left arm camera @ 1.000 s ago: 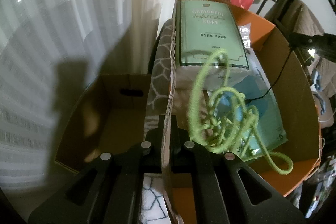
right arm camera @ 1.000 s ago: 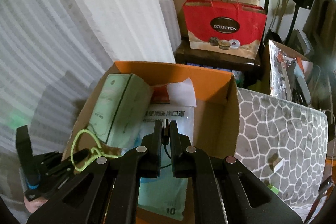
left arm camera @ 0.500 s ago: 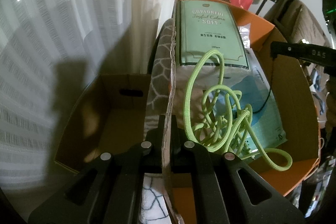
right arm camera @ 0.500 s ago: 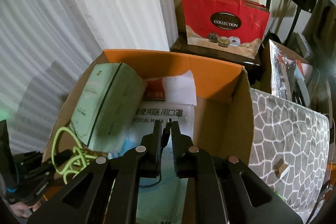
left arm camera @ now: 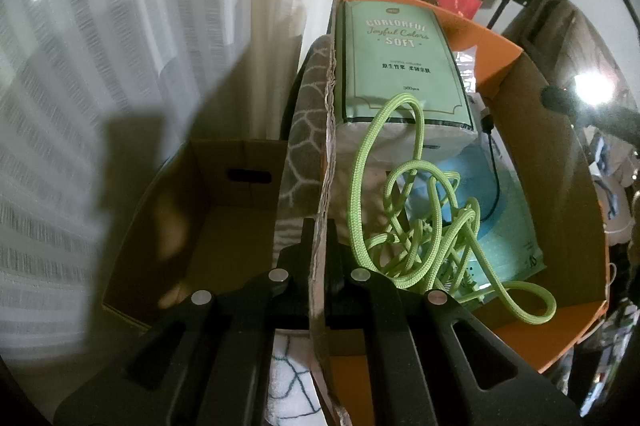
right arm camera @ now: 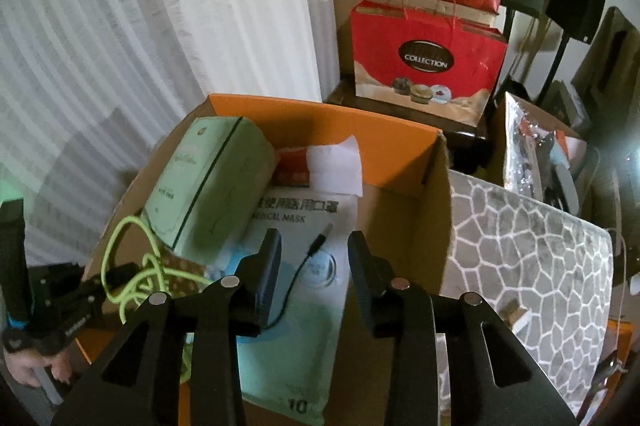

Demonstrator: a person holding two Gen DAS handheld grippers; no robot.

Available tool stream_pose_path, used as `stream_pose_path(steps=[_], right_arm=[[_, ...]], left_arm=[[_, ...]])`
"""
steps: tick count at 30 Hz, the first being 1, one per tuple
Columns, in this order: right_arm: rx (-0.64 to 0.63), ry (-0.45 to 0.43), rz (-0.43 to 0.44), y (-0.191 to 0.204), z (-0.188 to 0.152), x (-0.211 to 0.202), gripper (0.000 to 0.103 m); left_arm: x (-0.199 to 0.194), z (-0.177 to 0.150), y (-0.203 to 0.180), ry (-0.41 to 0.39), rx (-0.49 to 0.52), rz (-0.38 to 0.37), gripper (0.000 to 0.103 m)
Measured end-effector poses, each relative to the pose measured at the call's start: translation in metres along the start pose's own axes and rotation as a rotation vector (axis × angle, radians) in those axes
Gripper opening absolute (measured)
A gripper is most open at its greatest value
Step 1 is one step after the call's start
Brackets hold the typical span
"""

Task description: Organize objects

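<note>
Left matte black plastic two-finger gripper [left arm camera: 320,242]: angular linkage arms with triangular cut-outs and four round silver pivot pins. Right matte black plastic two-finger gripper [right arm camera: 314,266]: identical build, flat rectangular finger pads. Left unit's handle, in the right view, carries blue trim and small white lettering.

Left gripper [left arm camera: 319,258] fingers [left arm camera: 306,246] clamped on cardboard box [left arm camera: 326,162] wall.

The green tissue pack [left arm camera: 400,54] reads "COLORFUL SOFT", the mask packet [right arm camera: 296,306] "MEDICAL MASK", the red bag [right arm camera: 428,58] "COLLECTION".
</note>
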State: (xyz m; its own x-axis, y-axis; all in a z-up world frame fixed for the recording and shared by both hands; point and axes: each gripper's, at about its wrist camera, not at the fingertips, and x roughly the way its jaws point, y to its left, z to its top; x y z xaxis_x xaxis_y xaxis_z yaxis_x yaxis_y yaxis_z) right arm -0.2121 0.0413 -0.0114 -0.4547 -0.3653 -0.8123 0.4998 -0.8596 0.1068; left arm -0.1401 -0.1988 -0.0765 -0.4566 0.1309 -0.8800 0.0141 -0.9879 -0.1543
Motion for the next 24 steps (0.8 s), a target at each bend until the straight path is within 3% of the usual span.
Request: stream_pose_path(steps=[15, 19, 24], right_arm=[[-0.051, -0.089, -0.038, 0.011, -0.031, -0.043, 0.080], [-0.047, -0.095, -0.033, 0.012, -0.040, -0.049, 0.081], [-0.050, -0.089, -0.038, 0.014, -0.051, -0.055, 0.092]], left_arm=[[0.000, 0.000, 0.000, 0.000, -0.002, -0.001, 0.002], [0.000, 0.000, 0.000, 0.000, -0.003, 0.000, 0.002], [0.001, 0.000, 0.000, 0.000, -0.002, 0.002, 0.002]])
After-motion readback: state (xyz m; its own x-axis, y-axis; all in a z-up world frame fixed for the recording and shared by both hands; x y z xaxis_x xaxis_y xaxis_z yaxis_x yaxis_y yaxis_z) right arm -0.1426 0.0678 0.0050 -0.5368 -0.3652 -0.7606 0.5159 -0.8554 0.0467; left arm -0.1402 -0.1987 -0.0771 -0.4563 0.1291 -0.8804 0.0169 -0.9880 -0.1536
